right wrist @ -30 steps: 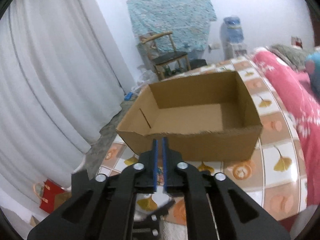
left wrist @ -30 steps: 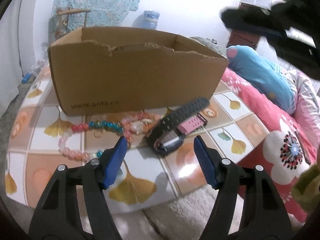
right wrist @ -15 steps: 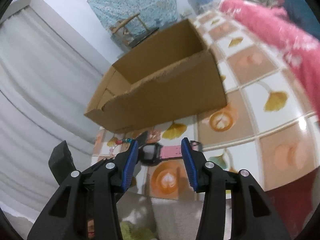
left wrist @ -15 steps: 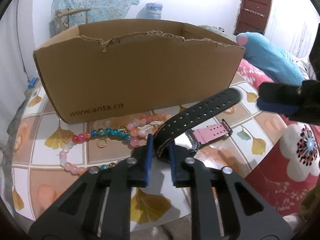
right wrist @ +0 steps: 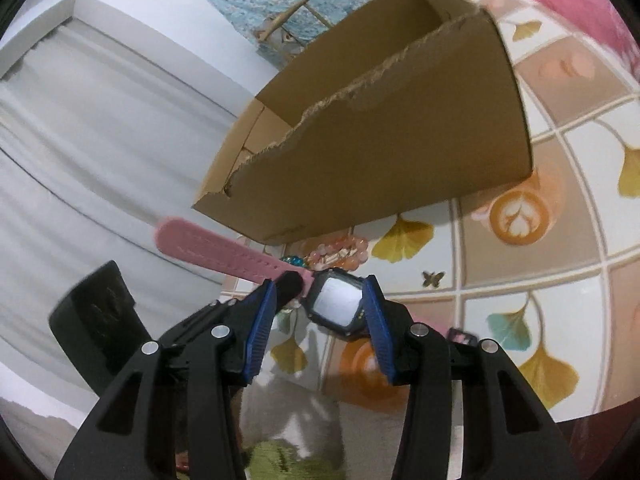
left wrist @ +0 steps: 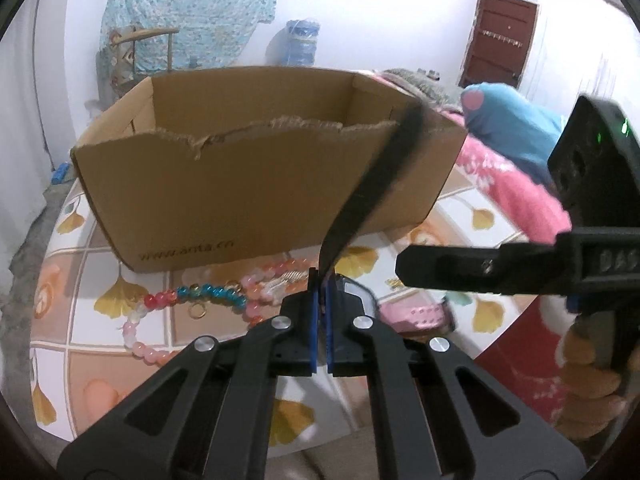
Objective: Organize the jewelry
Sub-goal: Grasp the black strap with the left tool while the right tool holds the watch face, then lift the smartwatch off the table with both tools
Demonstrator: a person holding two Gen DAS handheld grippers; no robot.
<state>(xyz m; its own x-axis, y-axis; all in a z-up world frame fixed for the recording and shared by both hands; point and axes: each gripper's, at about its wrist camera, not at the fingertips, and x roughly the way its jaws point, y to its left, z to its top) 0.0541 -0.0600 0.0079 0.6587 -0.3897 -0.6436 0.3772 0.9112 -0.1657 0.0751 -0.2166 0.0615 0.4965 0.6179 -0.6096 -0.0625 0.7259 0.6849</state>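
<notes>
An open cardboard box [left wrist: 256, 184] stands on the tiled table, also in the right wrist view [right wrist: 400, 152]. My left gripper [left wrist: 320, 312] is shut on the black watch strap [left wrist: 372, 188], which rises toward the box's right corner. My right gripper [right wrist: 320, 308] is closed around the pink-strapped watch, its screen [right wrist: 336, 304] between the fingers and the pink strap [right wrist: 224, 252] sticking out left. Bead bracelets [left wrist: 208, 296] and a small ring [left wrist: 197, 311] lie in front of the box.
The table [right wrist: 568, 264] has a ginkgo and latte pattern, with a small butterfly charm [right wrist: 434, 278] on it. A pink floral bed [left wrist: 516, 188] with a blue plush lies right. A chair [left wrist: 136, 52] and a water bottle [left wrist: 298, 46] stand behind.
My left gripper closed on the black strap and lifted it toward the box. My right gripper came down, opened, and closed around the pink watch's body.
</notes>
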